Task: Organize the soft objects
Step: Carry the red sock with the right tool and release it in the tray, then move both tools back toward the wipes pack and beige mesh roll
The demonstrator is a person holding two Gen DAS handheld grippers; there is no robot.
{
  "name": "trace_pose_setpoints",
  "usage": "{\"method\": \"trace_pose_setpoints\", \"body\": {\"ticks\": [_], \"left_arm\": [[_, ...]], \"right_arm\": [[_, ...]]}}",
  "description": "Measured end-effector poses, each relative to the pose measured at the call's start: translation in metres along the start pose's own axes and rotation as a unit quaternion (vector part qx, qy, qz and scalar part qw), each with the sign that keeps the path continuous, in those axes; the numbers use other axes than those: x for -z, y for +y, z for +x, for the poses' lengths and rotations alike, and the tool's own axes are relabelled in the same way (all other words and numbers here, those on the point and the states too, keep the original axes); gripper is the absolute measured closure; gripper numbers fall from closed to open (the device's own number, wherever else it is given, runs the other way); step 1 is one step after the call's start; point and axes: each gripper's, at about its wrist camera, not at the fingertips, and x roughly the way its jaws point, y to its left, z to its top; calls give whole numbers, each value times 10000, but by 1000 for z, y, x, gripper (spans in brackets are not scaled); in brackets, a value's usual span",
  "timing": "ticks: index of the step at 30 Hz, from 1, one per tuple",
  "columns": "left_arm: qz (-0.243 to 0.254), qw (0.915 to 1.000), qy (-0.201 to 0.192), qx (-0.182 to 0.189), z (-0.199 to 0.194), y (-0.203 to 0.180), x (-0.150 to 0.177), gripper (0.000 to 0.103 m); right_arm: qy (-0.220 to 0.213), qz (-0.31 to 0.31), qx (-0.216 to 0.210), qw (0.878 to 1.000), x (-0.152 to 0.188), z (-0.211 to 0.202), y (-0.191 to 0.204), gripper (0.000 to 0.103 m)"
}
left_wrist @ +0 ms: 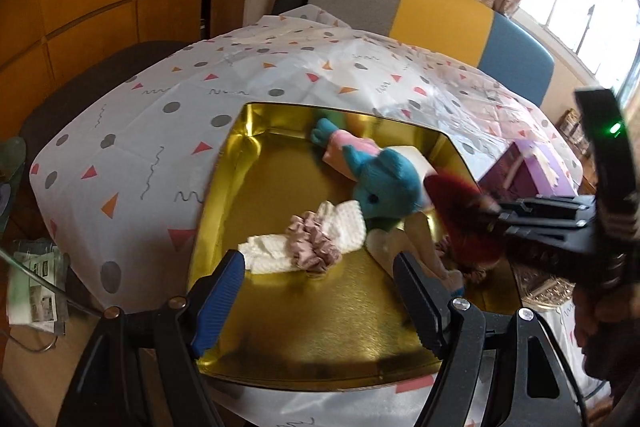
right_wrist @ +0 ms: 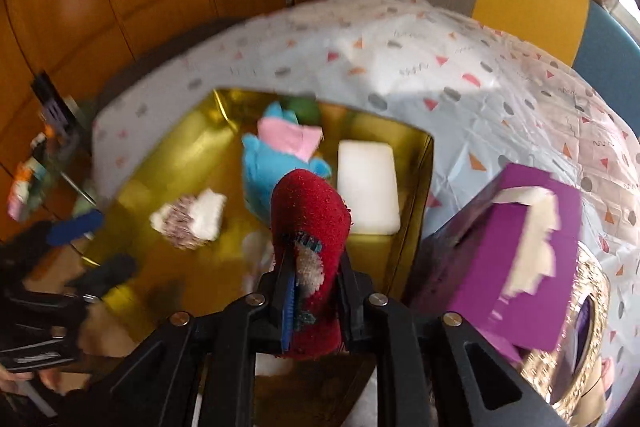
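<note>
A gold tin tray (left_wrist: 240,187) lies on the patterned tablecloth. In it are a blue plush toy (left_wrist: 384,183) with a pink piece, a white cloth with a pink scrunchie (left_wrist: 312,239) on it, and a white pad (right_wrist: 368,183). My left gripper (left_wrist: 320,261) hangs open over the tray's near end with nothing between its fingers. My right gripper (right_wrist: 316,263) is shut on a red fuzzy sock (right_wrist: 308,211), which it holds above the tray's right side beside the plush toy (right_wrist: 268,167). The left wrist view shows the sock (left_wrist: 460,211) at the right, blurred.
A purple tissue box (right_wrist: 512,267) stands just right of the tray, with an ornate gold-rimmed object behind it. A chair with a grey, yellow and blue back (left_wrist: 440,11) sits at the table's far side. Wooden cabinets line the left. Papers lie on the floor at the left.
</note>
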Motion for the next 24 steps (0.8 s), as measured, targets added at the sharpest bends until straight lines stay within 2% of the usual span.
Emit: {"method": "trace_pose_setpoints", "body": {"ticks": [4, 7, 17, 24], "left_arm": [[-94, 9999, -22, -29, -2, 7, -5, 26], [-118, 9999, -64, 10, -2, 7, -7, 26], [101, 9998, -148, 101, -10, 1, 2, 26], [218, 9993, -268, 162, -27, -15, 14, 24]], "right_arm": [[276, -75, 15, 9996, 1, 17, -1, 76], [234, -165, 80, 9996, 7, 11, 1, 73], [-668, -19, 99, 9977, 26, -51, 12, 69], [-1161, 318, 274, 9924, 60, -97, -4, 69]]}}
